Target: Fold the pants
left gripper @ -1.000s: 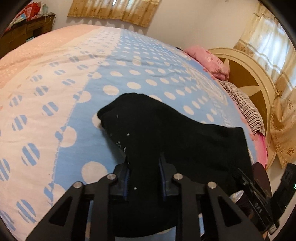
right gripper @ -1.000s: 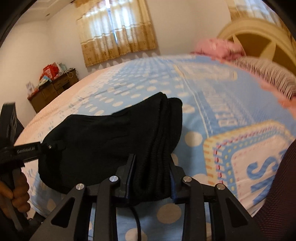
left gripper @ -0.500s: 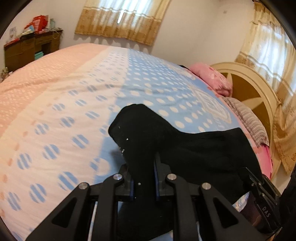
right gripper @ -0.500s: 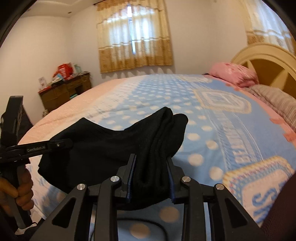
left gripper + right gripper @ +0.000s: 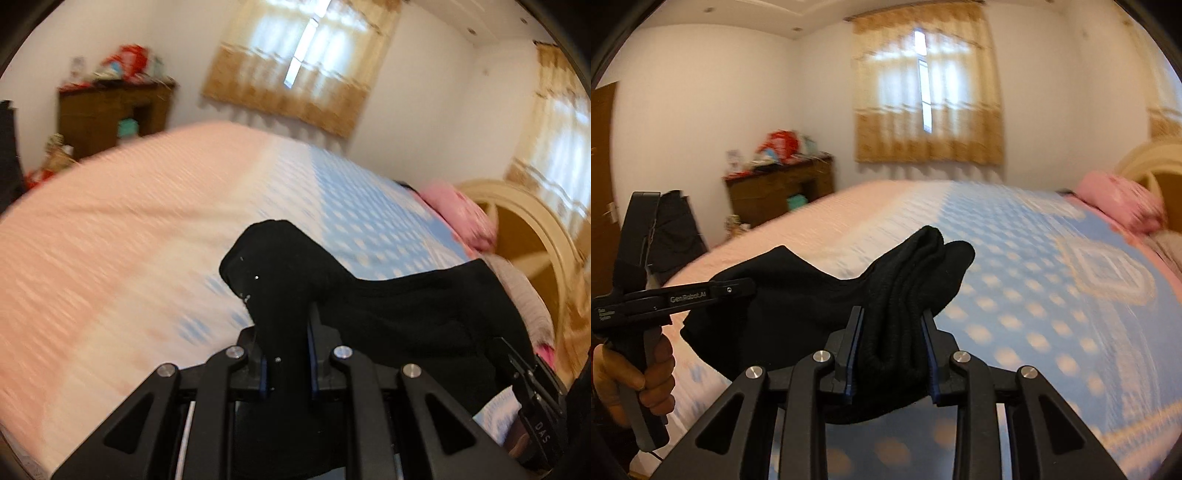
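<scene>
Left gripper (image 5: 286,354): closed down to a narrow gap, a bunched edge of the black pants (image 5: 406,310) clamped between its blue-lined fingers (image 5: 263,369). The cloth rises past the fingertips toward frame centre, then runs off to the lower right of the left wrist view.

Right gripper (image 5: 892,354): closed on a thicker wad of the same pants (image 5: 812,295), showing several stacked layers between its fingers (image 5: 929,354); the gap is wider than on the left because of the bulk. In the right wrist view the left gripper (image 5: 748,290) appears at centre left, held in a bare hand (image 5: 639,373), with the garment slung between the two tools.

Location: the pants hang in the air above the bed (image 5: 1052,295), at its near edge; contact with the bedspread cannot be confirmed.

Progress, as a judgement: the layering suggests at least one fold is made. Outstanding: lay the garment down, complete any remaining fold, release. Background blur limits finer detail.
</scene>
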